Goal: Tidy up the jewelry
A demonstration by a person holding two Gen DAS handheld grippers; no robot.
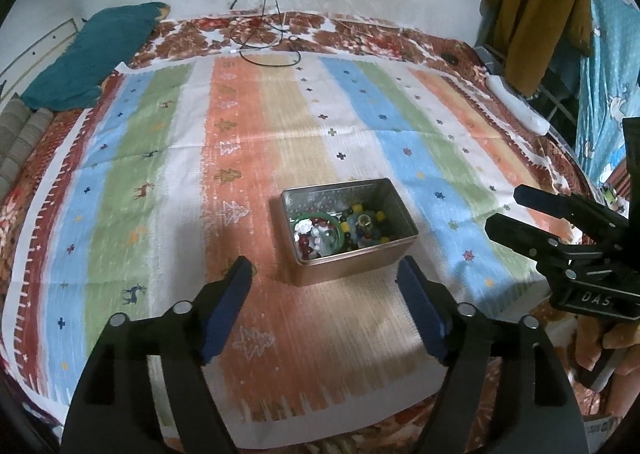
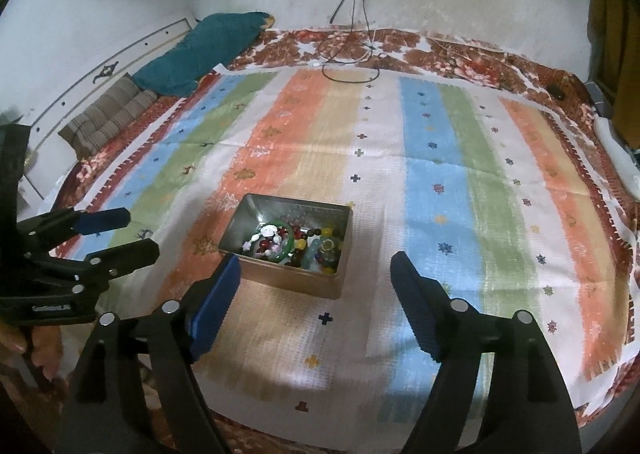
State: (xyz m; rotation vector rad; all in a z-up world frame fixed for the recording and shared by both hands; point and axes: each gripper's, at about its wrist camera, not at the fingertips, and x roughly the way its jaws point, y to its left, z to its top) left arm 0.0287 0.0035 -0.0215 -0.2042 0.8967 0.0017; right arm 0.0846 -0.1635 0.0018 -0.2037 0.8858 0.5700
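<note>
The beaded jewelry (image 1: 340, 228) is lying heaped inside the open metal tin (image 1: 352, 266), which is sitting mid-bed on the striped cloth (image 1: 160, 158); nothing is showing loose outside it, so gathering looks done, though no lid is on. The left tongs (image 1: 326, 270) and right tongs (image 2: 316, 264) are both standing wide, holding nothing, hovering just near the tin.

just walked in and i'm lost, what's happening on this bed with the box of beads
A person holds a two-finger tool in each hand over a striped cloth. Both the left tool and the right tool are open and hold nothing. Between them sits a rectangular metal tin filled with colourful beaded jewelry and a green bangle.
</note>
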